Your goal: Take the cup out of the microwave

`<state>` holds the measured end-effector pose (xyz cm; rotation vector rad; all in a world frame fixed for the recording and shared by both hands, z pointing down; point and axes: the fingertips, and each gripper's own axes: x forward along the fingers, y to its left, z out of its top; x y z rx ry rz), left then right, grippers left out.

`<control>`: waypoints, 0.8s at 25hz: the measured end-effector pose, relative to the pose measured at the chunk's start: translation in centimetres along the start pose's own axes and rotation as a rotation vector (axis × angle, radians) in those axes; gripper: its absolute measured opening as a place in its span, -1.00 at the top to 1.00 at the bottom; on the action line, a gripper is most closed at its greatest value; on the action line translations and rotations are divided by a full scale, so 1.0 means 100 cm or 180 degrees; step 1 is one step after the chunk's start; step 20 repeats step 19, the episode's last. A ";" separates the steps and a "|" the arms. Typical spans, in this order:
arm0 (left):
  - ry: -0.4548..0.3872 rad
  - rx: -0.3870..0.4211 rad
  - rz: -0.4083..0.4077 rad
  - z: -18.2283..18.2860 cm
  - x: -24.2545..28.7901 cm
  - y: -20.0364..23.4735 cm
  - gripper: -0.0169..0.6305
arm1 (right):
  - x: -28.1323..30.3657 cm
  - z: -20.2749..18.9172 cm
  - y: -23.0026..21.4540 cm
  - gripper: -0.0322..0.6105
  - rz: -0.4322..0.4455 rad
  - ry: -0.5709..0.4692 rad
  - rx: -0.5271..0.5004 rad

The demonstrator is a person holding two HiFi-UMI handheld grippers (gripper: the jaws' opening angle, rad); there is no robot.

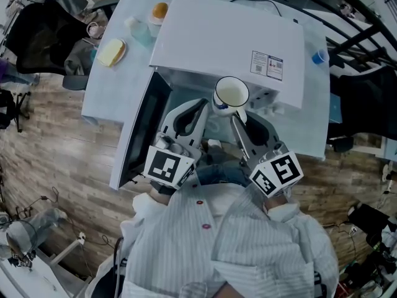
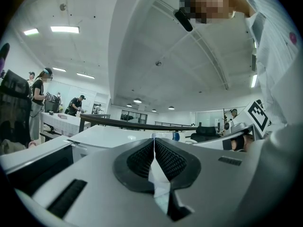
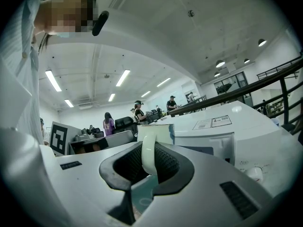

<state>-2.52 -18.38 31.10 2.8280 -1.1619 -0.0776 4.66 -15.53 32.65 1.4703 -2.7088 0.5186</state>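
The cup (image 1: 231, 95) is being gripped by its handle (image 3: 147, 157) in the right claw (image 1: 240, 118), whose jaws are clamped on it, just ahead of the claw and in front of the open microwave (image 1: 229, 48). Beside it, the left claw (image 1: 200, 107) is being held with its jaws pressed together, and the door (image 1: 139, 132) is standing open to its left.

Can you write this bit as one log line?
right gripper: shut on handle of white enamel cup | left gripper: shut, empty | cup: before open white microwave
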 end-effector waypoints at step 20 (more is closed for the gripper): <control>0.0072 -0.0033 0.0073 -0.010 -0.001 0.007 0.90 | 0.000 -0.009 -0.005 0.64 -0.0063 0.0040 0.0084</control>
